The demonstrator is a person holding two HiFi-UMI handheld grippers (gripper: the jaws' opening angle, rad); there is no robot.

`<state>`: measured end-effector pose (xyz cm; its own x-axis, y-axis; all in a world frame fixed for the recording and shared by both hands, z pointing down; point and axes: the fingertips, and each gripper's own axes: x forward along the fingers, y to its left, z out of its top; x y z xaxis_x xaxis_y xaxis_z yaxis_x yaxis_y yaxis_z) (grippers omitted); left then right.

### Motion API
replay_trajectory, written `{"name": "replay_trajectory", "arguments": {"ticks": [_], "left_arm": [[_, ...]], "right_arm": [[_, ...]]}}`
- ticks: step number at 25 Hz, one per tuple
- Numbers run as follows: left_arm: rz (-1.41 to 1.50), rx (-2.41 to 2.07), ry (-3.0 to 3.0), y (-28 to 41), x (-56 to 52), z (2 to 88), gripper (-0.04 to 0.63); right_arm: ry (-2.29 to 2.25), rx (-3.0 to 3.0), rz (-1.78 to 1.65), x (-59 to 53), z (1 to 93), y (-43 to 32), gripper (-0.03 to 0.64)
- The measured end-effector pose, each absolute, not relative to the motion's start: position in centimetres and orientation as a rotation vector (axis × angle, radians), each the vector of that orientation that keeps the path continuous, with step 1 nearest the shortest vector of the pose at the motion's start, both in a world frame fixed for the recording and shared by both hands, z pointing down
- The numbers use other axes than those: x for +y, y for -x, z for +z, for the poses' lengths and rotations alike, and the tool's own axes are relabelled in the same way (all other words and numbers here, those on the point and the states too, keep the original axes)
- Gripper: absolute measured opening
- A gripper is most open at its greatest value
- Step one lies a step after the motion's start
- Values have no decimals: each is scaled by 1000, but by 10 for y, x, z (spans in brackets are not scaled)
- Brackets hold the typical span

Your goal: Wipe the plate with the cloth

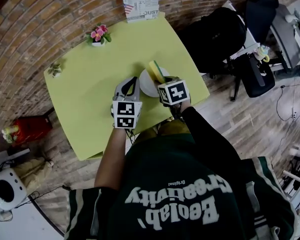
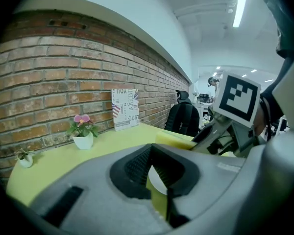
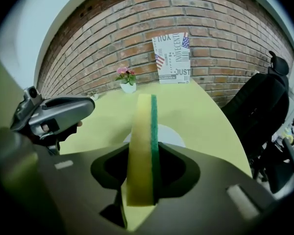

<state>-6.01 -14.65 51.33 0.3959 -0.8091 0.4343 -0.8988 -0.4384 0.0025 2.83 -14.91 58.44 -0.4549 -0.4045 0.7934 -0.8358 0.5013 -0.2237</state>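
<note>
Closest to the lens, your right gripper [image 3: 144, 153] is clamped on a sponge [image 3: 141, 126] held on edge. It is soft yellow foam with a thin green scouring layer on its right face, and it sticks up past the smooth grey shell. Just beyond it a round white plate [image 3: 174, 133] lies flat on the matte lime-green table [image 3: 206, 116]. No view settles whether sponge and plate touch.

Your left gripper [image 2: 152, 150] has its ribbed black pads meeting at the tips with nothing between them. A sliver of the plate shows below them. The right gripper view places it beside the plate on the left, clear of the rim.

Farther back, pink flowers in a white pot [image 1: 99, 35] and a printed card [image 1: 140, 2] stand by the rough brick wall [image 1: 50, 14]. Only the head view shows the small plant [image 1: 55, 69] at the table's left edge and a red bag [image 1: 30, 129] on the floor. A black chair [image 3: 257, 111] shows best from the right gripper.
</note>
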Motion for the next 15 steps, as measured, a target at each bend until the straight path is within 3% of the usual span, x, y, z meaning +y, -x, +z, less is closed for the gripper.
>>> {"name": "replay_trajectory", "arguments": {"ticks": [15], "left_arm": [[541, -1588, -2336, 94, -139, 519, 6]], "right_arm": [[-804, -2055, 605, -122, 612, 23, 155]]}}
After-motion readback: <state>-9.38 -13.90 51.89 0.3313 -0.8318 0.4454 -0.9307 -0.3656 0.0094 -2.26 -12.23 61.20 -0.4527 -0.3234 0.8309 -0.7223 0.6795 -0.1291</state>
